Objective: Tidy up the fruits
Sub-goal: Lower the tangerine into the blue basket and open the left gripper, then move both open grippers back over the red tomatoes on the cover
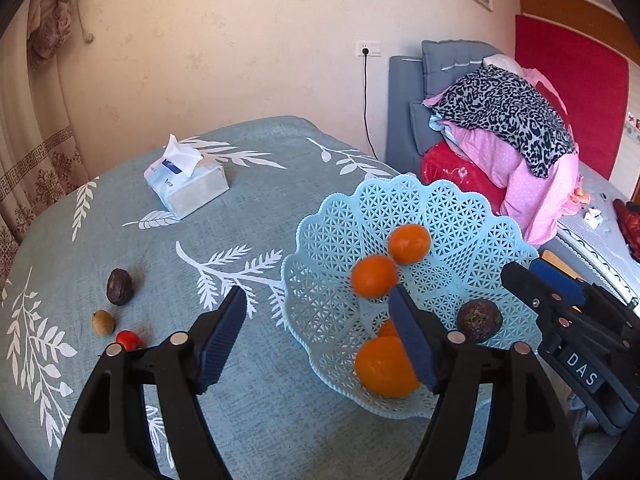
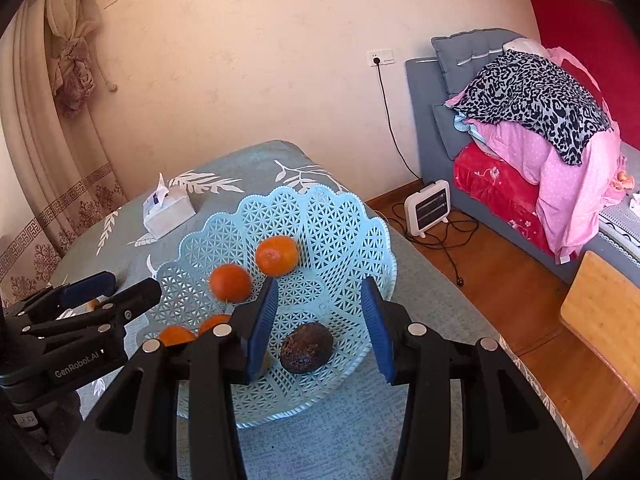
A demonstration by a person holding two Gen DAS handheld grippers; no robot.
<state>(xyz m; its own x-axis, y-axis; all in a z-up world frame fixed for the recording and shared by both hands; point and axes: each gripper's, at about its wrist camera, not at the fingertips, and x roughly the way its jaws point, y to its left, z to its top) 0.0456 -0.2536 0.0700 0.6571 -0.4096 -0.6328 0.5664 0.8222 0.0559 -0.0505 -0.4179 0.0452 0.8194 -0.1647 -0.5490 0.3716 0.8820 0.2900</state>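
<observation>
A bedroom with a cream wall holds a table (image 1: 248,360) covered in a blue-grey cloth printed with white leaves; a tissue box (image 1: 186,184) sits toward its far side. On the cloth stands a pale blue lattice basket (image 2: 340,224) with a scalloped rim. Four oranges lie in it, among them one (image 2: 277,256) farthest back and another (image 2: 230,282) just beside it, and a dark wrinkled fruit (image 2: 306,347) rests on the basket floor apart from them. The right gripper (image 2: 320,320) hovers over the basket, its jaws spread wide and holding nothing, the dark fruit seen between them. The left gripper (image 1: 320,340) hangs by the basket's near rim, jaws likewise wide apart and empty. Out on the cloth to the left lie another dark fruit (image 1: 119,286), a small brownish fruit (image 1: 103,322) and a small red fruit (image 1: 128,339), close together.
</observation>
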